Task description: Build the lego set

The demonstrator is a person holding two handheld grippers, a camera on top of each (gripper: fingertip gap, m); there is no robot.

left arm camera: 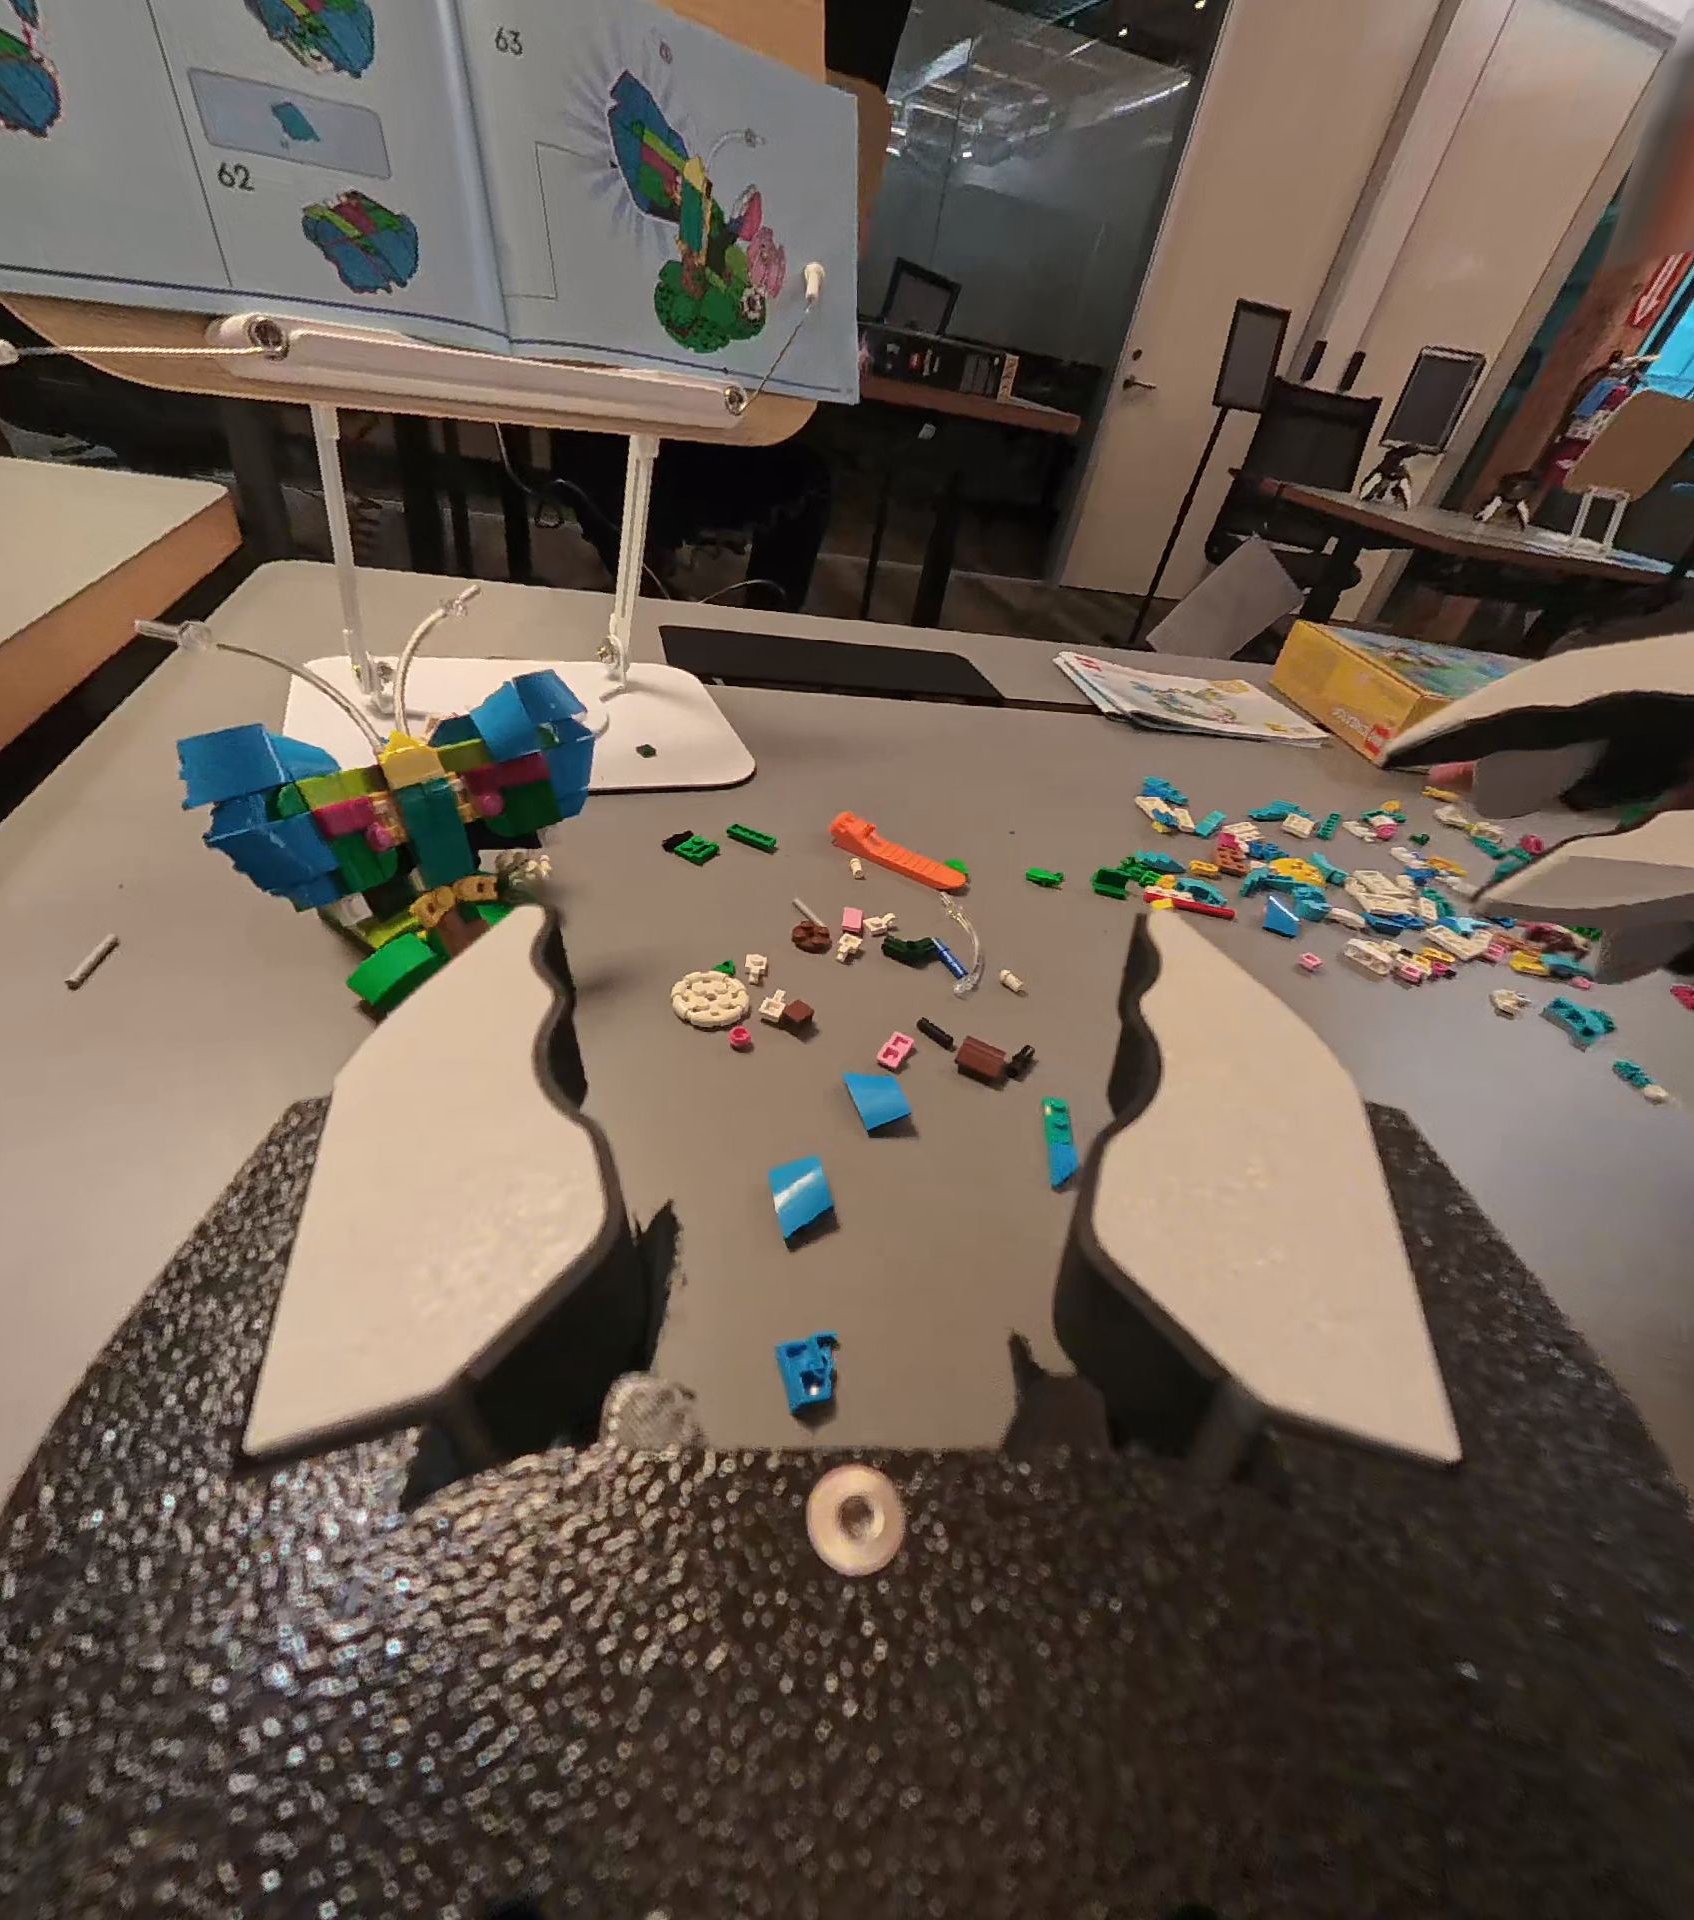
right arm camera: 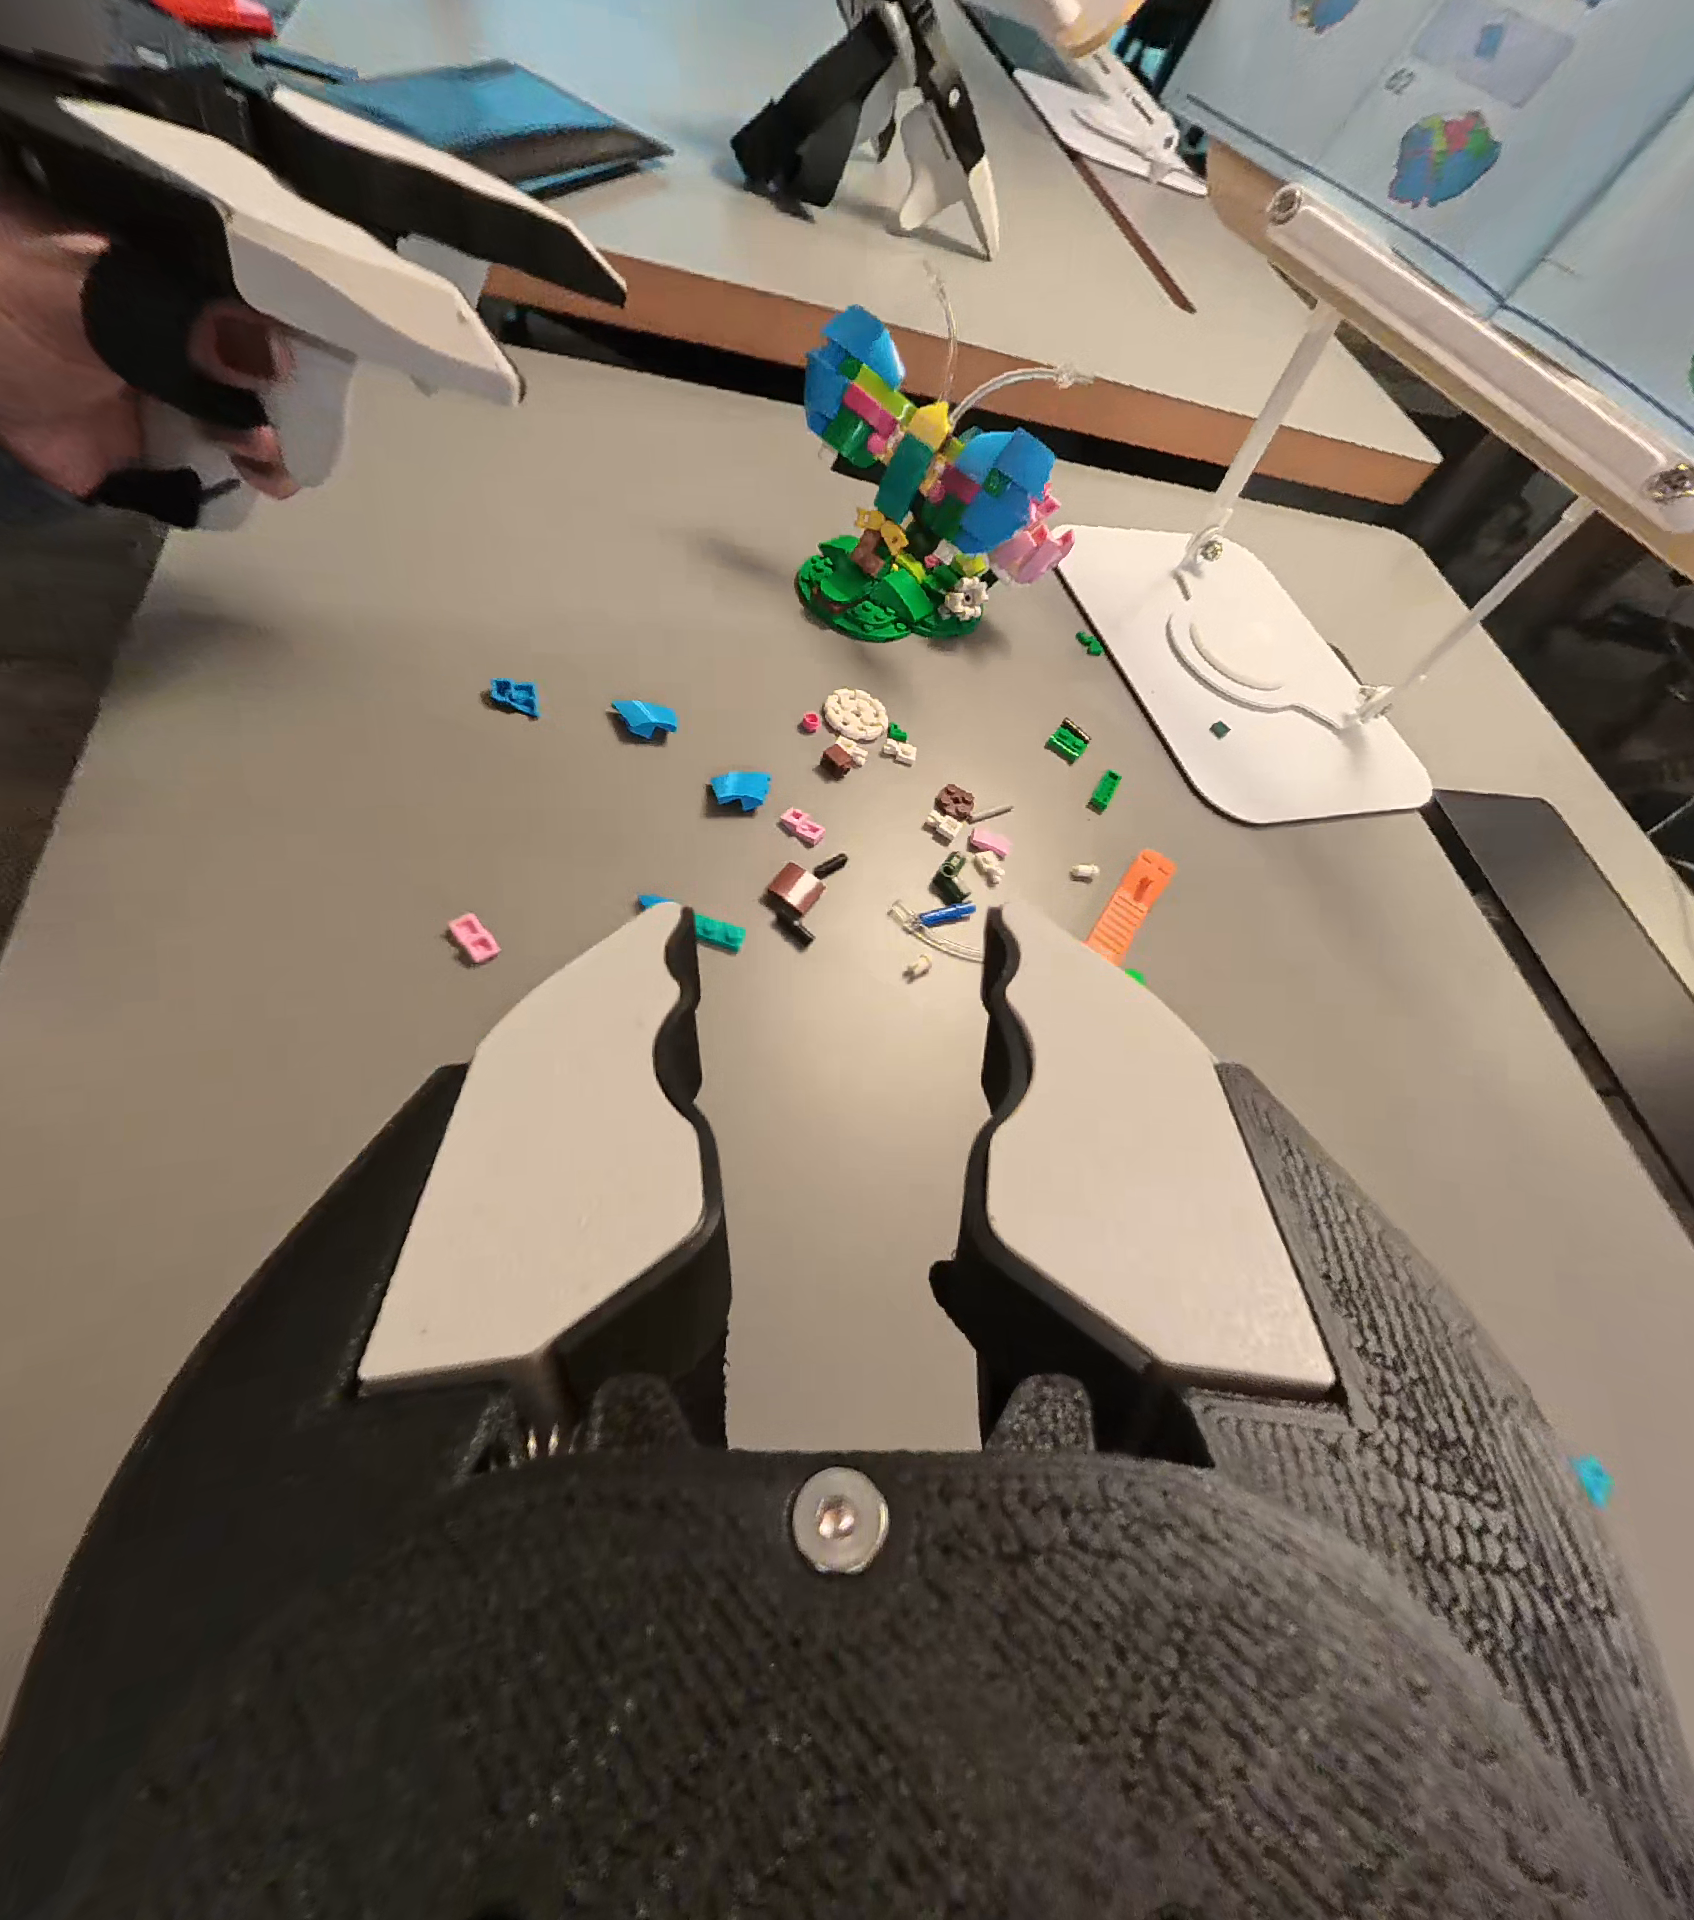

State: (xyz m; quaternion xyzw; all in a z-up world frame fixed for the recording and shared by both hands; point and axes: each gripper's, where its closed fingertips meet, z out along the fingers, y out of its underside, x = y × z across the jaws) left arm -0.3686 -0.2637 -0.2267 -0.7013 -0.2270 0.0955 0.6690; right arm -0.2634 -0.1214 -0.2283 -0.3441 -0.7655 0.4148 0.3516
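Blue-winged butterfly model (right arm camera: 926, 478) (green base, clear antennae) stands upright; both claws gape empty.

So the open instruction booklet (left arm camera: 355, 156) on the stand (left arm camera: 510, 364) had printed step numbers next to its build pictures, two of them big enough to read in the left wrist view. The yellow box (left arm camera: 1373, 675) at the far right of the table (left arm camera: 147, 1091) carried a small red brand logo on its side. The loose leaflets (left arm camera: 1186, 696) beside it had print too tiny to make out. A red sign (left arm camera: 1658, 286) in the background was just blur.
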